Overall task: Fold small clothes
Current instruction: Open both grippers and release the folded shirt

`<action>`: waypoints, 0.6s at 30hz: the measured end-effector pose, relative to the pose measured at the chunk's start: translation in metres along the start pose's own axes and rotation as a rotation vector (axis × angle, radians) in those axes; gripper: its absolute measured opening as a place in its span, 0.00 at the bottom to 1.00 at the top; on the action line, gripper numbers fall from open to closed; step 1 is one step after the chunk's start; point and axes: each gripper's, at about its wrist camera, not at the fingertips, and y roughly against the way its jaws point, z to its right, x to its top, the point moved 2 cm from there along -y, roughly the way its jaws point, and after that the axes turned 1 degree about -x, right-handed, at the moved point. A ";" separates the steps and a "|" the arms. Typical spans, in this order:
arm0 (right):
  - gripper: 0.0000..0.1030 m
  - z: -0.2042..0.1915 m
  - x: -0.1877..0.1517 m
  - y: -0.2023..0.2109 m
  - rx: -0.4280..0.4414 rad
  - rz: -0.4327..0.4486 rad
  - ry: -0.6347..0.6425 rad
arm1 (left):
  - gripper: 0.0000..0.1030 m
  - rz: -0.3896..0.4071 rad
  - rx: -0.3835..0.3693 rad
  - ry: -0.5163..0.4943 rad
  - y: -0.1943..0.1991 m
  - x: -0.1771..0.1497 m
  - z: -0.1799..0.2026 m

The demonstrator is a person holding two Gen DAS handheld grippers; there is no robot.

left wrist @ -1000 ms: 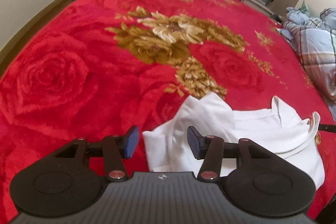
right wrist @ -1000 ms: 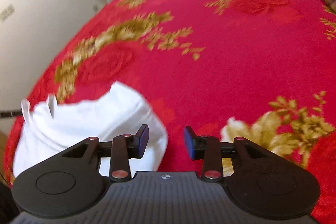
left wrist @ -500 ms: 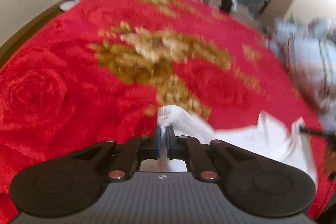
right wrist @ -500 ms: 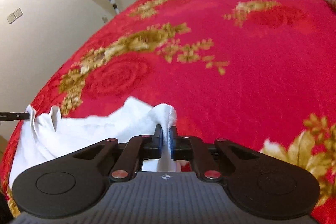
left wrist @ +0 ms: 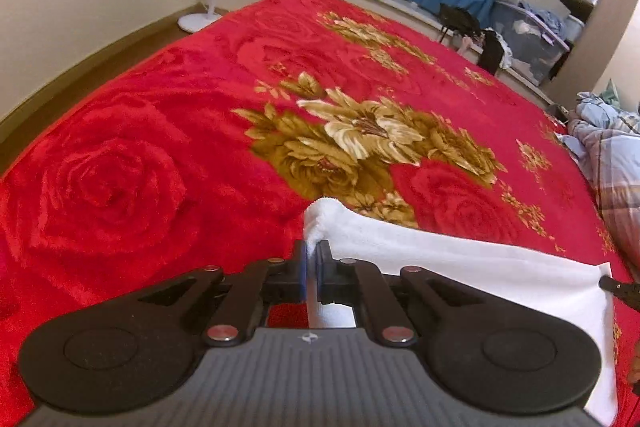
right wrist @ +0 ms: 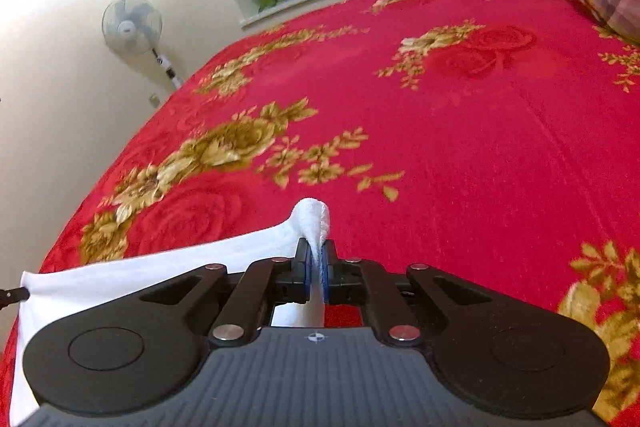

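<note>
Garment, white, soft towel-like knit, small; exact type hard to tell. Stretched taut between my two grippers above the red floral blanket. My left gripper pinches one corner, its jaws easing apart slightly; my right gripper is clamped on the opposite corner, cloth bunched beyond its tips.

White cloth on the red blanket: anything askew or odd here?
Nothing stands out. The white fleecy garment hangs taut between left gripper and right gripper, each pinching a corner above the red floral blanket.
</note>
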 end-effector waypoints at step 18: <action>0.46 -0.029 -0.055 0.096 -0.036 -0.226 0.095 | 0.22 -0.293 -0.285 0.003 0.097 -0.091 -0.032</action>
